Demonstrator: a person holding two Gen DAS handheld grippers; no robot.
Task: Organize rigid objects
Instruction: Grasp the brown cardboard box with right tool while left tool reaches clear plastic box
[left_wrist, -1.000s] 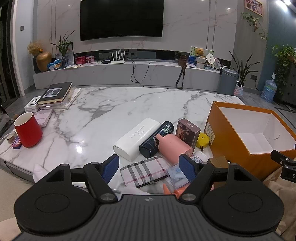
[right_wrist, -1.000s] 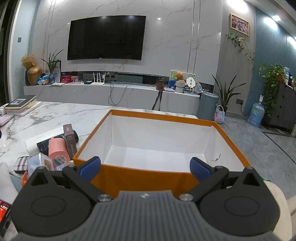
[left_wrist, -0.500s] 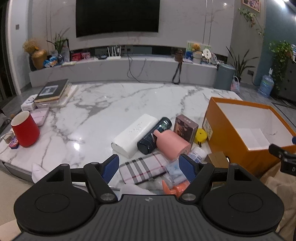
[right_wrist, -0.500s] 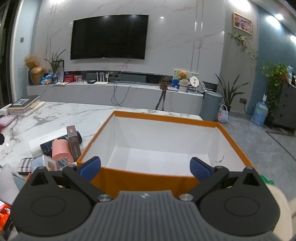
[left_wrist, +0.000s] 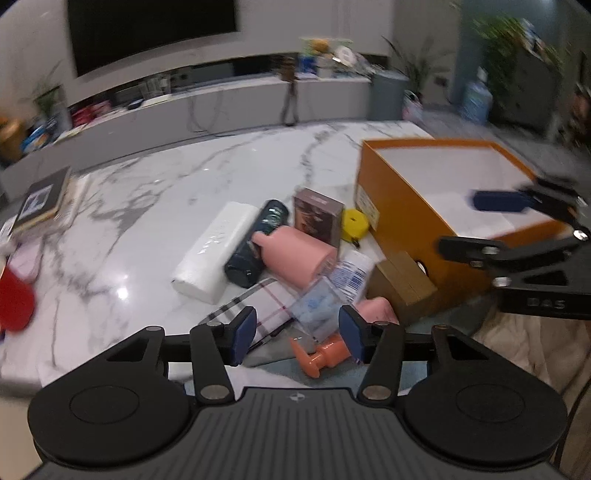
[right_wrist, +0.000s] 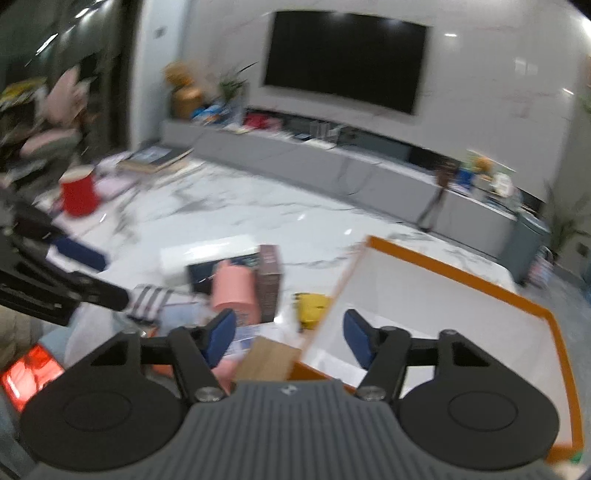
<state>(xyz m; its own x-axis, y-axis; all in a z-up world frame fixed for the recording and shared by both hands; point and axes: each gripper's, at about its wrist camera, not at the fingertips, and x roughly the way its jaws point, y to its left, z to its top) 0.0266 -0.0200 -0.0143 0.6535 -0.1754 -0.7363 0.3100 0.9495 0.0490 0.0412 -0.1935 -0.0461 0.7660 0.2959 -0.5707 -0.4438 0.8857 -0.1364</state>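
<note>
We see the marble table (left_wrist: 155, 192) with the open orange box (left_wrist: 402, 206) at its right end, white inside and, as far as it shows, bare, so in our judgement the sorting has barely begun. The things to sort lie heaped against the box's left wall: a long white box (left_wrist: 214, 251), a dark bottle (left_wrist: 258, 240), a pink bottle (left_wrist: 295, 254), a brown carton (left_wrist: 316, 214) standing upright, a checked case (left_wrist: 255, 306), a small cardboard box (left_wrist: 399, 284), a yellow tape measure (left_wrist: 354, 221) and an orange pump top (left_wrist: 321, 354). Our left gripper (left_wrist: 297, 332) hangs above the near edge of the heap; its jaws have just been closing and stand half spread on nothing. Our right gripper (right_wrist: 286, 336) hangs above the box's corner and the cardboard box, its jaws likewise just narrowed, empty. The main risk, we judge, is the crowding: pieces overlap, so pads may nudge a neighbour, tip the carton or roll a bottle. Both grippers work the same corner and could collide. Narrowed jaws may not span the wider bottles.
</note>
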